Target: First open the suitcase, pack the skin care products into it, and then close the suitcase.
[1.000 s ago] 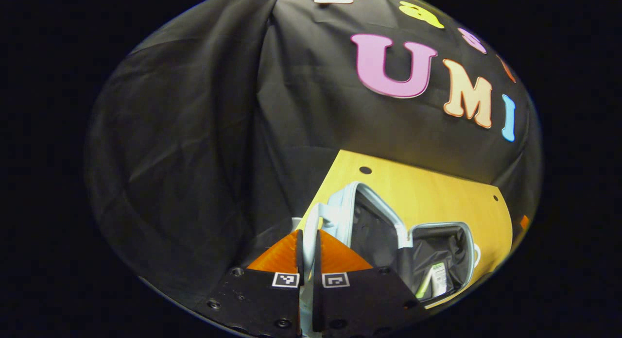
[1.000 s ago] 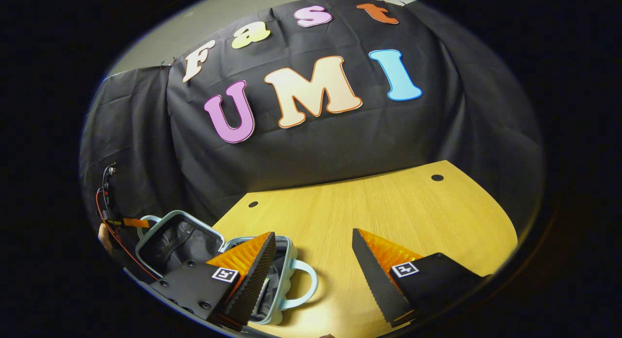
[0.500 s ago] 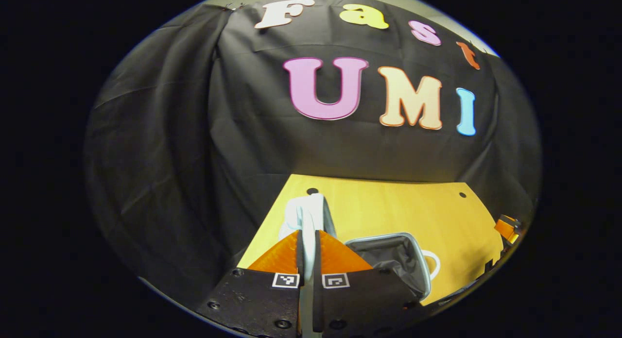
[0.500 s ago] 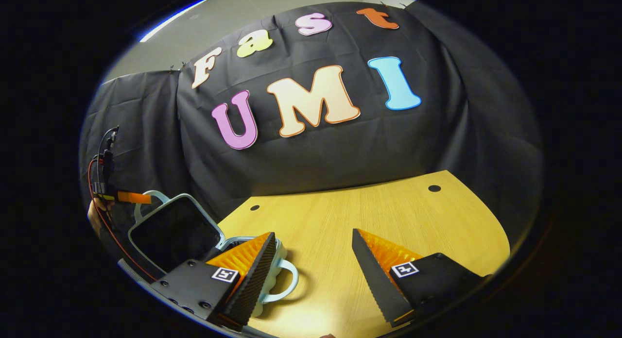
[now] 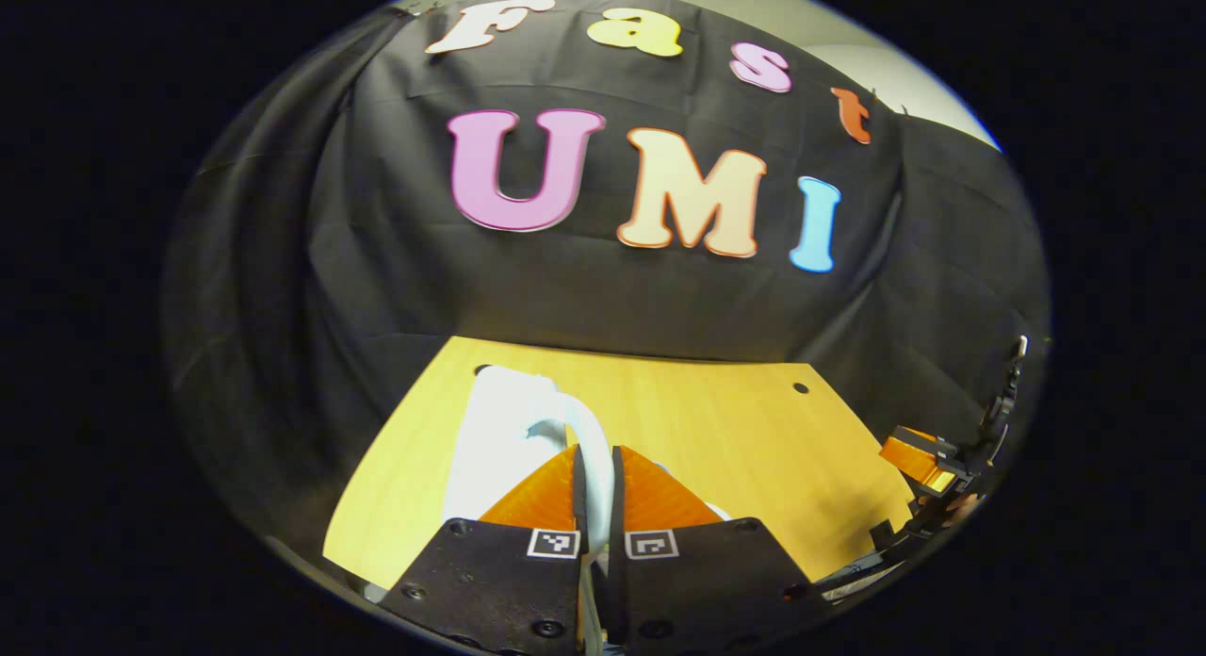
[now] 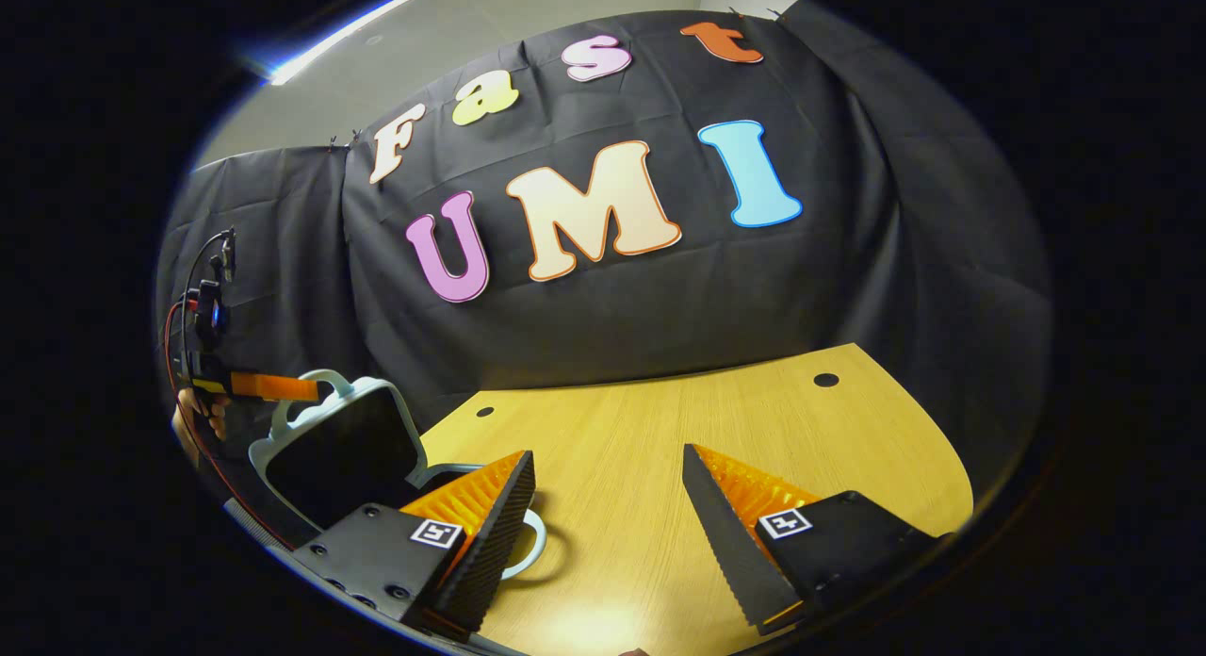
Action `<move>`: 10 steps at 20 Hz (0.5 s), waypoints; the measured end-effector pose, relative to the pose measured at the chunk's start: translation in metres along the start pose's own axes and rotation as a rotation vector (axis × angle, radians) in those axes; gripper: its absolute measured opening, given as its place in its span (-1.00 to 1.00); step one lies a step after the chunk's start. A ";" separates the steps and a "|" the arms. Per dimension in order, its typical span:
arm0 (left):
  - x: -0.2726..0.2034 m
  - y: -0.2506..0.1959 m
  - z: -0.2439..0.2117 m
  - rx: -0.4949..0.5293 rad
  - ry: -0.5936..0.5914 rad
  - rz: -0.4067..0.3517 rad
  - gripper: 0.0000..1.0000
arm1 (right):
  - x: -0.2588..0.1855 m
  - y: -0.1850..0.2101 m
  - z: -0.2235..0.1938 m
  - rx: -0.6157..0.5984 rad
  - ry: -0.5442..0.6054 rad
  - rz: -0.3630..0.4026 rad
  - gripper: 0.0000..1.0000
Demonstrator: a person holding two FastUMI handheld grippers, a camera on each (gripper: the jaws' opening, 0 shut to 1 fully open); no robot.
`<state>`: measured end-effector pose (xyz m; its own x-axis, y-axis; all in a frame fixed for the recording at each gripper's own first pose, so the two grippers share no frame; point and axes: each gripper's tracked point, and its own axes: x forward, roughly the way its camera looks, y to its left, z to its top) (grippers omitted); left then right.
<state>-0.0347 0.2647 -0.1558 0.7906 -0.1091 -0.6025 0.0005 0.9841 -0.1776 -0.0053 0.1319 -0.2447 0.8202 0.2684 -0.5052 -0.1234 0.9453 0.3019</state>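
Observation:
The pale blue suitcase's lid (image 6: 332, 453) stands raised at the left of the right gripper view, its dark lining facing me. My left gripper (image 6: 301, 388) reaches in from the left and holds the lid's handle (image 6: 316, 406). In the left gripper view my left gripper (image 5: 596, 453) is shut on that pale handle (image 5: 592, 430), with the lid's outer shell (image 5: 485, 449) just beyond. My right gripper (image 6: 608, 458) hovers open over the table, beside the lower half's handle (image 6: 533, 541). The suitcase's inside is hidden.
The wooden table (image 6: 716, 420) stretches bare to the right of the suitcase, with small round holes near its far edge. My right gripper (image 5: 919, 458) shows at the far right in the left gripper view. Black cloth walls stand behind.
My left gripper has swung the lid up and over by its handle, so the open inside no longer faces its camera. My right gripper has barely moved and stays open.

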 end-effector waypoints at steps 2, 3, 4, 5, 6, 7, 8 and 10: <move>0.013 -0.032 -0.014 -0.015 0.025 -0.072 -0.94 | -0.004 -0.009 0.005 -0.001 -0.009 -0.014 0.95; 0.020 -0.048 -0.023 -0.020 0.043 -0.105 -0.94 | -0.006 -0.015 0.007 -0.003 -0.011 -0.022 0.96; 0.025 -0.061 -0.034 -0.015 0.073 -0.134 -0.94 | -0.009 -0.019 0.008 -0.007 -0.015 -0.031 0.96; 0.030 -0.071 -0.046 -0.010 0.094 -0.153 -0.93 | -0.012 -0.025 0.010 -0.014 -0.016 -0.041 0.95; 0.034 -0.080 -0.057 -0.003 0.111 -0.167 -0.93 | -0.017 -0.031 0.012 -0.021 -0.019 -0.051 0.95; 0.039 -0.087 -0.067 0.005 0.123 -0.178 -0.93 | -0.020 -0.036 0.014 -0.026 -0.024 -0.062 0.96; 0.041 -0.091 -0.074 0.015 0.135 -0.181 -0.91 | -0.025 -0.042 0.017 -0.028 -0.031 -0.071 0.97; 0.045 -0.103 -0.087 0.028 0.152 -0.189 -0.89 | -0.033 -0.053 0.021 -0.031 -0.039 -0.092 0.96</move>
<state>-0.0525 0.1460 -0.2318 0.6736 -0.3097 -0.6711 0.1586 0.9474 -0.2779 -0.0142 0.0689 -0.2275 0.8499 0.1736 -0.4975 -0.0635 0.9711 0.2303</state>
